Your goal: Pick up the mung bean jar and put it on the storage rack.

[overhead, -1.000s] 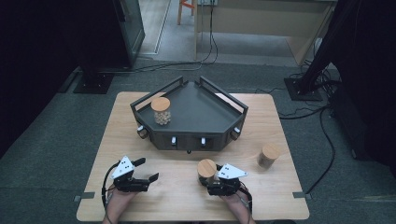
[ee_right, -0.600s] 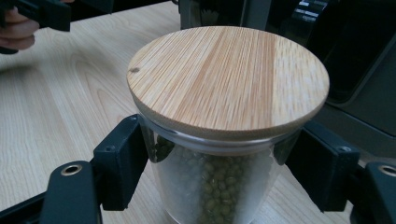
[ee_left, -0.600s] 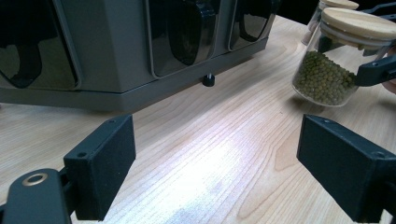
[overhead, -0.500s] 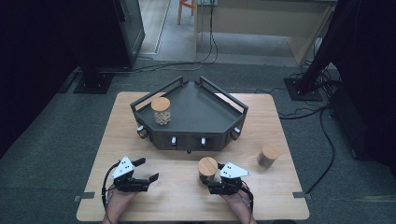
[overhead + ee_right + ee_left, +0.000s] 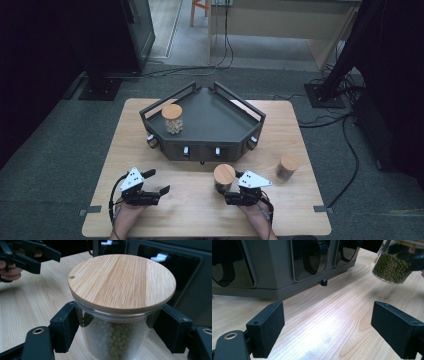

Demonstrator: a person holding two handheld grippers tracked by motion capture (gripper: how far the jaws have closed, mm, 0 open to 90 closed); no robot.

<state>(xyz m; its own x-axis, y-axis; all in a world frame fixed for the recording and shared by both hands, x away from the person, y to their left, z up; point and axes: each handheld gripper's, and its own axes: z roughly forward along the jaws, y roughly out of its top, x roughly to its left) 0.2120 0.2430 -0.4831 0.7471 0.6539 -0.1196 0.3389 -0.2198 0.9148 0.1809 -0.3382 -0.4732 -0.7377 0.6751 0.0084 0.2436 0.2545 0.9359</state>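
Overhead light is falling evenly on the pale wooden surface [image 5: 200, 200], dim floor and black surroundings are fading into darkness, a soft white glare patch is shining on the wood [image 5: 329, 325] in the left gripper view, nearest black pads are blurring slightly.

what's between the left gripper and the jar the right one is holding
Nothing: bare wooden table lies between the open left gripper and the green-bean jar clamped in the right gripper. The high view and the left gripper view both show this.
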